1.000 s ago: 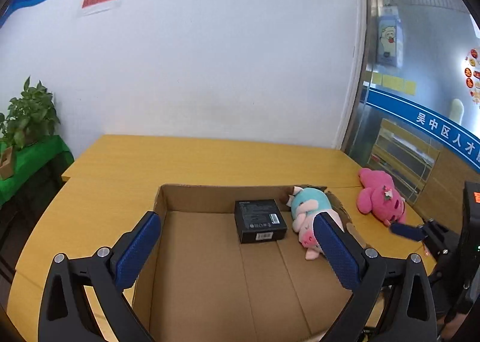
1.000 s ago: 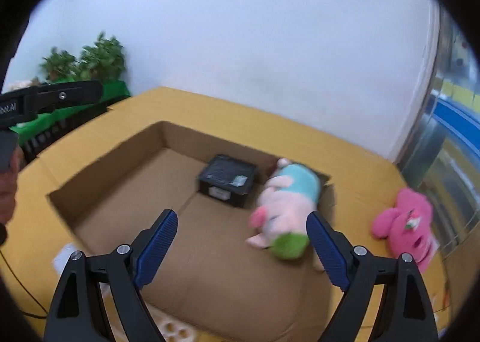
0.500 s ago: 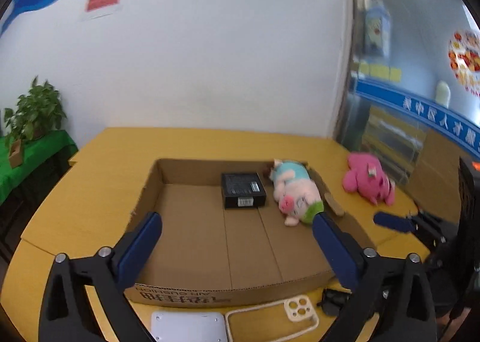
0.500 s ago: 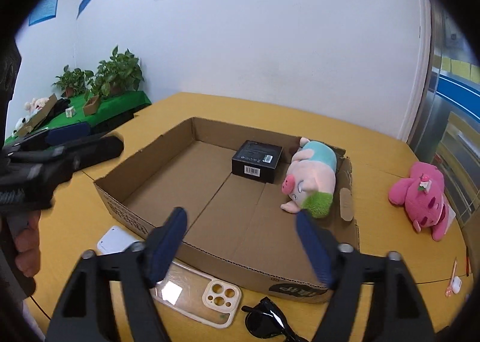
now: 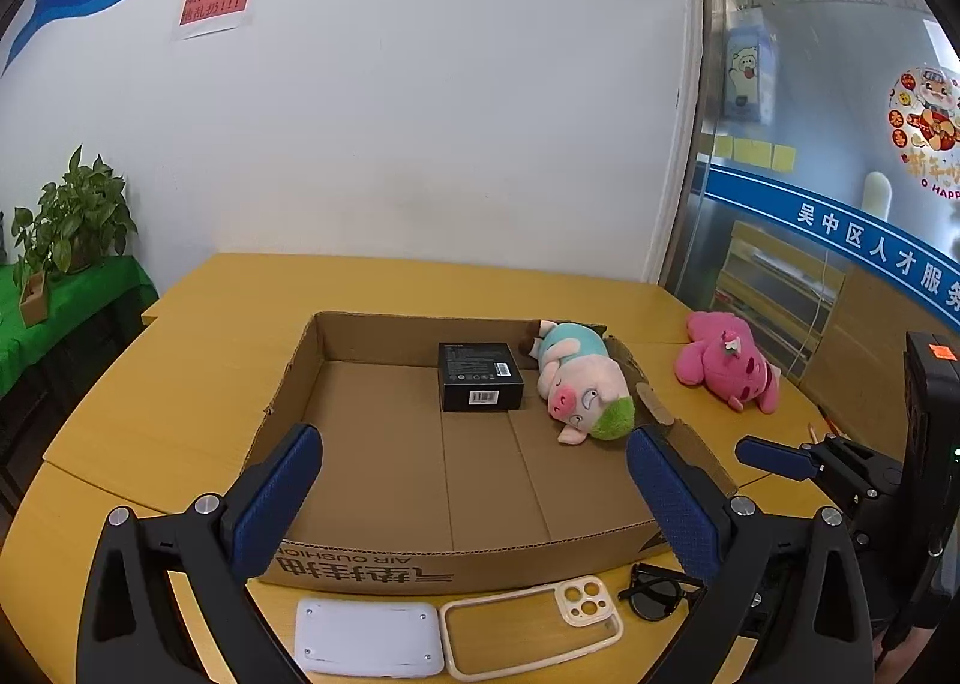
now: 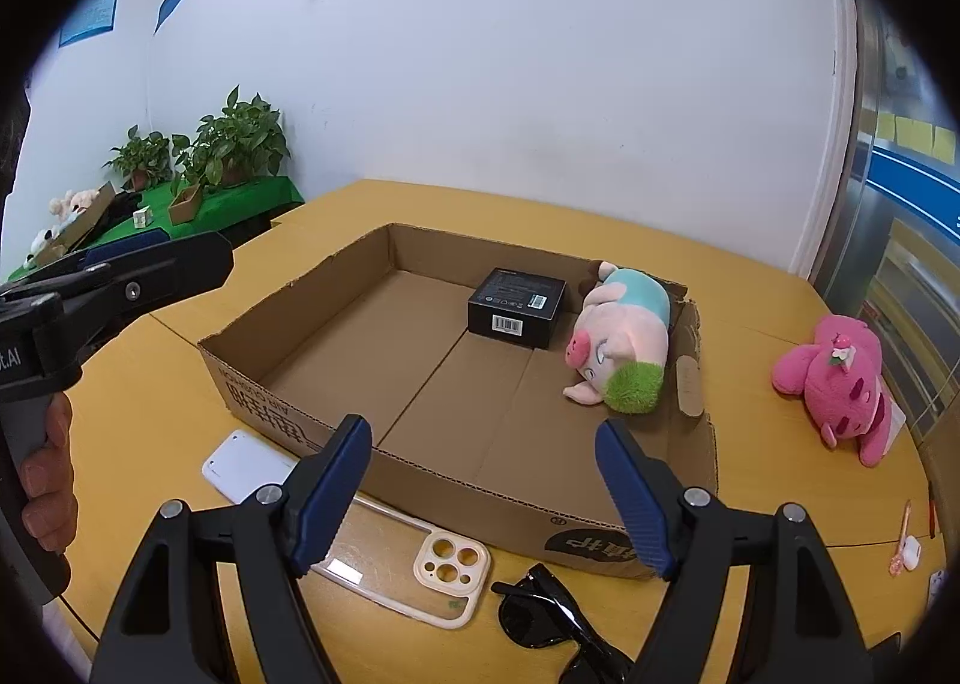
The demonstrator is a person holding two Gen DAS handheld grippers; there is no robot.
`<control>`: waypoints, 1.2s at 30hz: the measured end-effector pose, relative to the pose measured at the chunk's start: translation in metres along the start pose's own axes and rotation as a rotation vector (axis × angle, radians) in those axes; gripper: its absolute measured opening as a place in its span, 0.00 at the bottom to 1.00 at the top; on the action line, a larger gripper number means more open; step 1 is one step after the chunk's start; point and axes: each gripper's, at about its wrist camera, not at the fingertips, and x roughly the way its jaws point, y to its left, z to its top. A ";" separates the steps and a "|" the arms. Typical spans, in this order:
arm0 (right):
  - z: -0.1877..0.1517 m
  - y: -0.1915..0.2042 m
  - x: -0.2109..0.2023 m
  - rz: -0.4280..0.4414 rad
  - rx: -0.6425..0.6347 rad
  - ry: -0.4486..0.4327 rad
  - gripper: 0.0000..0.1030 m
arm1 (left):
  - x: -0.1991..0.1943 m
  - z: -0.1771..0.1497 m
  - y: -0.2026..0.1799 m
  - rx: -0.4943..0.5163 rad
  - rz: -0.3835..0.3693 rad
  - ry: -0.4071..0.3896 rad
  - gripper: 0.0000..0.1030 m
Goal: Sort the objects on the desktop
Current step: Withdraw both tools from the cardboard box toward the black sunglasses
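Observation:
A shallow cardboard box (image 5: 420, 561) sits on the yellow table. Inside it at the far right lie a black carton (image 5: 480, 378) and a pig plush (image 5: 579, 384) in a teal shirt. A pink plush (image 5: 726, 366) lies on the table right of the box. In front of the box lie a white flat device (image 5: 369, 642), a clear phone case (image 5: 534, 624) and black sunglasses (image 5: 657, 594). My left gripper (image 5: 474, 480) hangs open over the box's near wall, nothing between its fingers. My right gripper (image 6: 480, 480) is open and empty too, above the phone case (image 6: 414, 570) and sunglasses (image 6: 540, 606).
A person's hand (image 6: 42, 468) holds the left gripper (image 6: 162, 264) at the left of the right wrist view. Small items, a pen (image 6: 903, 528) among them, lie at the table's right edge. Potted plants (image 6: 240, 138) stand on a green-covered stand at the back left. A glass door is on the right.
Both grippers have drawn back from over the box to its near edge, bringing the phone case, white device and sunglasses into view. The right jaws have narrowed slightly.

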 end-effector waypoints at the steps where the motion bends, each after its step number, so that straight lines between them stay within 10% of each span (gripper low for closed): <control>1: 0.000 0.001 0.000 0.001 -0.002 -0.001 0.75 | 0.001 -0.001 0.001 -0.001 0.003 0.003 1.00; 36: -0.035 -0.018 0.000 0.082 -0.004 0.073 0.75 | 0.031 -0.029 -0.015 -0.026 -0.073 0.110 1.00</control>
